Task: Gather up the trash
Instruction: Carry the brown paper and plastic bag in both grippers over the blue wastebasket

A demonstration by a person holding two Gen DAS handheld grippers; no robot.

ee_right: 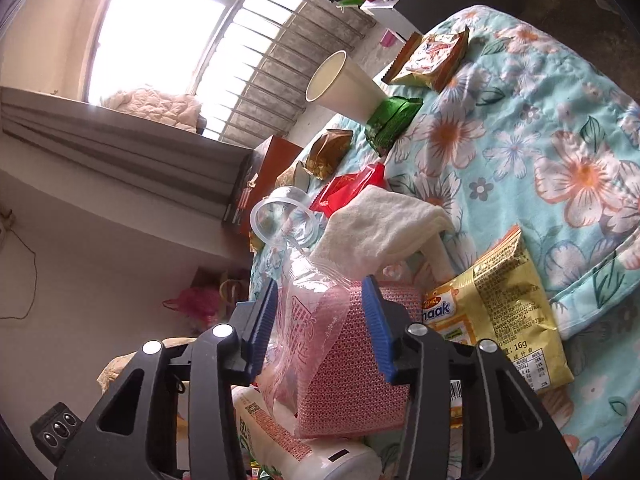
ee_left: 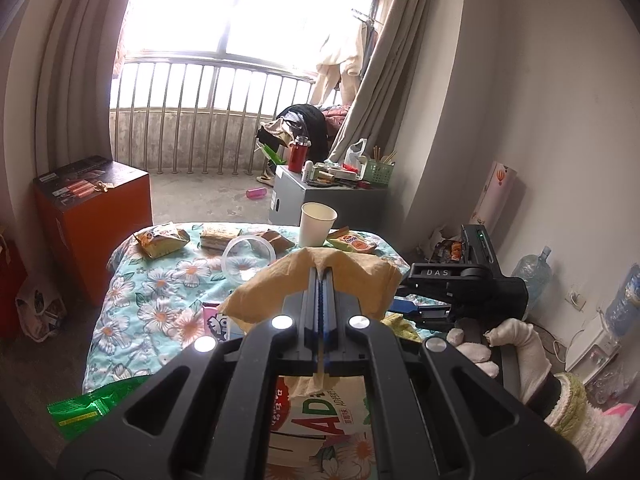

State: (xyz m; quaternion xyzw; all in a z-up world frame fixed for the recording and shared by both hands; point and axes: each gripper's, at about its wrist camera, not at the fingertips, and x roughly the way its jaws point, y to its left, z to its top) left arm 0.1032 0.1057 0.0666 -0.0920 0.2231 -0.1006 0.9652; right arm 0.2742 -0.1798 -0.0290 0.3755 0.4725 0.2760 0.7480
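Holding a tan cloth [ee_left: 320, 280] clamped above the bed [ee_left: 132, 300], the left gripper [ee_left: 322, 276] should lift clear. Right gripper [ee_right: 324, 312], jaws apart around a pink sponge pack [ee_right: 344, 360] near the bed's edge, should close squarely before lifting.

The left wrist view looks level across the bed [ee_left: 132, 300] toward the window [ee_left: 240, 12]. The right wrist view is rolled sideways, close over the bed [ee_right: 540, 140]. Both show the paper cup [ee_left: 317, 224] [ee_right: 344, 88].

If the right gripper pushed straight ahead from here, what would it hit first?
Probably the pink bag that already sits between the right gripper's open fingers; just beyond it lies the white cloth, though depth is unclear.
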